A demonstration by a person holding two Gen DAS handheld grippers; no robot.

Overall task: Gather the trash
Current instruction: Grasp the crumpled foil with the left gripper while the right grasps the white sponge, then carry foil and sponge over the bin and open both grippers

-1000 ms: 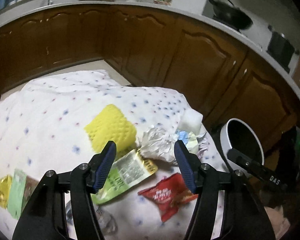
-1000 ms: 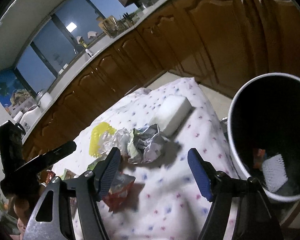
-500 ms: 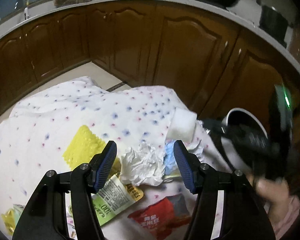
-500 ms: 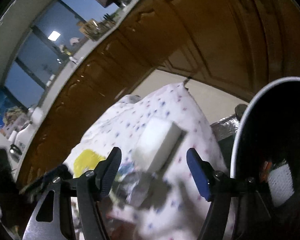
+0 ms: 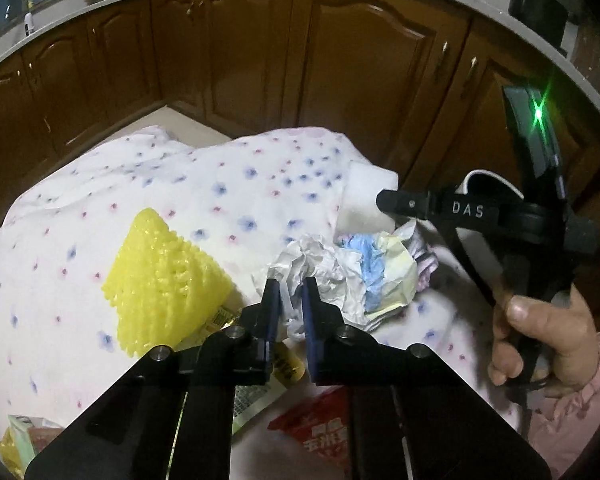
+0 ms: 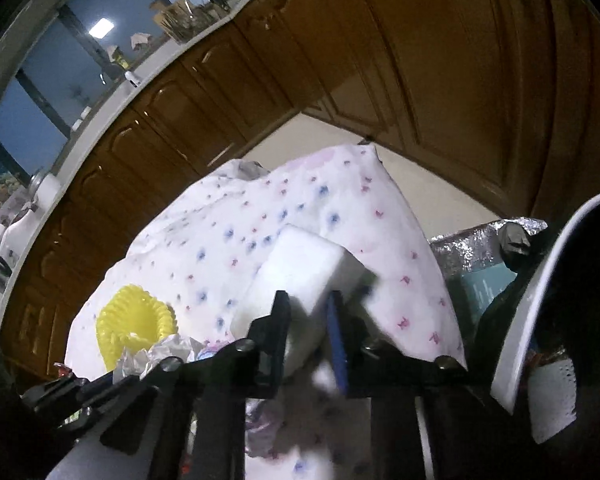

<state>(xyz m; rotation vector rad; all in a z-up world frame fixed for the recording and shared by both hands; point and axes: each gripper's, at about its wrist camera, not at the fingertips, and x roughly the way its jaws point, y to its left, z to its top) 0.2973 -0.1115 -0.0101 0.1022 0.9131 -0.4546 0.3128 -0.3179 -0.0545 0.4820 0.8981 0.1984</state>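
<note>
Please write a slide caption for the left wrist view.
Left tool pinches crumpled white paper beside yellow foam net.

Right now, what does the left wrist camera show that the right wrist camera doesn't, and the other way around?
Only the left wrist view shows the left gripper closed on the crumpled white paper, the red snack wrapper, and the hand holding the other tool.

Only the right wrist view shows the right gripper closed on the white foam block, and the trash bin with litter inside.

Both show the yellow foam net and the dotted cloth.
</note>
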